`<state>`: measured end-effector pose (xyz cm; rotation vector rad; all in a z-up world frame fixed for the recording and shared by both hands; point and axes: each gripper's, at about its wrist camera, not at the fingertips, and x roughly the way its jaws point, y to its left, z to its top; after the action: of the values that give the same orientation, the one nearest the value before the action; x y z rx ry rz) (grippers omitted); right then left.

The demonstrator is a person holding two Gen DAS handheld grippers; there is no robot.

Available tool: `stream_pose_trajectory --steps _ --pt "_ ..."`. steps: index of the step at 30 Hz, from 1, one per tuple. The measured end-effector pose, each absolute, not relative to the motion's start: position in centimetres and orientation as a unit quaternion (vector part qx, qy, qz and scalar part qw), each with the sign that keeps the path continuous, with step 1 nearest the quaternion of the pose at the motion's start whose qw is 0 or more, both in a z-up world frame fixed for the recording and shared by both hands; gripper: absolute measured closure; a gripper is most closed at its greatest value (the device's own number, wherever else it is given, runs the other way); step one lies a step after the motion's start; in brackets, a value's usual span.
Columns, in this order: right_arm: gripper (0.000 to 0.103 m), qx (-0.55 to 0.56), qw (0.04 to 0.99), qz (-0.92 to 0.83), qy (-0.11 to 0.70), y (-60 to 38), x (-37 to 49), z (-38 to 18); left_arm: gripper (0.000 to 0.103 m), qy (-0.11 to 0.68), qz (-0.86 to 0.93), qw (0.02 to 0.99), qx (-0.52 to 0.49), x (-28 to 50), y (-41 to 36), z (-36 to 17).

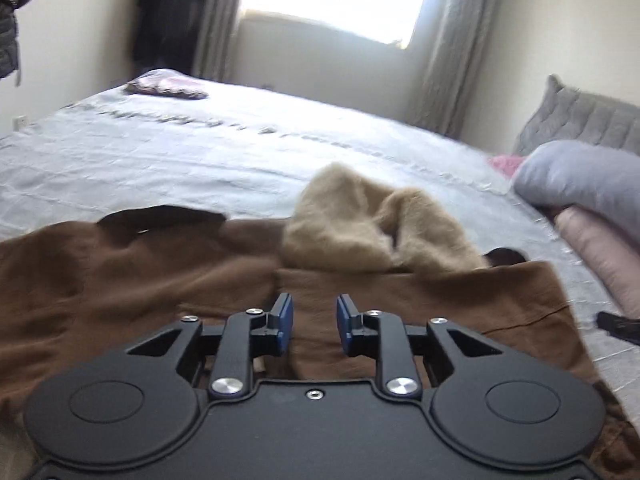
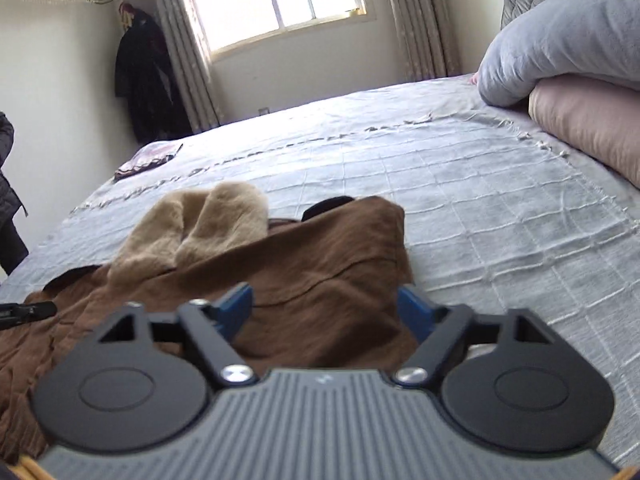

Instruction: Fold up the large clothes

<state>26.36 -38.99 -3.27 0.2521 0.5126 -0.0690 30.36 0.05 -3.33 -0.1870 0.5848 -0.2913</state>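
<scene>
A brown coat (image 1: 120, 280) with a beige fleece-lined hood (image 1: 352, 224) lies spread on the pale grey bedspread (image 1: 200, 152). My left gripper (image 1: 315, 320) hovers low over the coat just before the hood. Its blue pads stand a little apart, and the cloth shows in the gap without being pinched. In the right wrist view the coat (image 2: 320, 272) has its right side folded over, with the hood (image 2: 200, 228) behind it. My right gripper (image 2: 326, 308) is wide open above that folded edge and holds nothing. A black tip of the other gripper (image 2: 28, 312) shows at the left.
Folded grey-blue and pink quilts (image 2: 560, 40) are stacked at the right by a grey padded headboard (image 1: 580, 120). A small patterned folded item (image 2: 144, 160) lies at the bed's far corner. Dark coats (image 2: 144, 80) hang beside the curtain and window.
</scene>
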Motion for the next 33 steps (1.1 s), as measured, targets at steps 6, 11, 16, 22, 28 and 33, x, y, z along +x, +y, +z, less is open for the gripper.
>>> stream_pose_trajectory --steps 6,11,16,22,28,33 --pt "0.069 0.099 0.943 -0.026 0.317 -38.0 29.0 -7.3 0.079 0.359 -0.201 0.911 -0.037 31.9 -5.6 -8.1" --pt "0.074 0.086 0.941 -0.045 0.325 -38.0 28.1 -10.1 0.078 0.333 -0.228 0.915 -0.024 30.3 -4.7 -10.0" --pt "0.037 0.074 0.940 -0.021 0.331 -37.0 25.6 -7.5 0.049 0.347 -0.223 0.910 -0.041 27.7 -1.3 -7.4" --pt "0.015 0.057 0.932 -0.015 0.357 -35.6 21.4 -5.5 0.015 0.366 -0.169 0.911 -0.087 24.2 6.1 -5.3" --pt "0.006 0.083 0.921 -0.024 0.379 -34.8 17.5 -5.5 0.003 0.381 -0.064 0.916 -0.108 21.5 15.4 -5.9" --pt "0.005 0.089 0.907 -0.043 0.410 -33.9 16.0 -6.4 0.003 0.413 0.025 0.898 -0.149 20.3 22.6 -7.6"
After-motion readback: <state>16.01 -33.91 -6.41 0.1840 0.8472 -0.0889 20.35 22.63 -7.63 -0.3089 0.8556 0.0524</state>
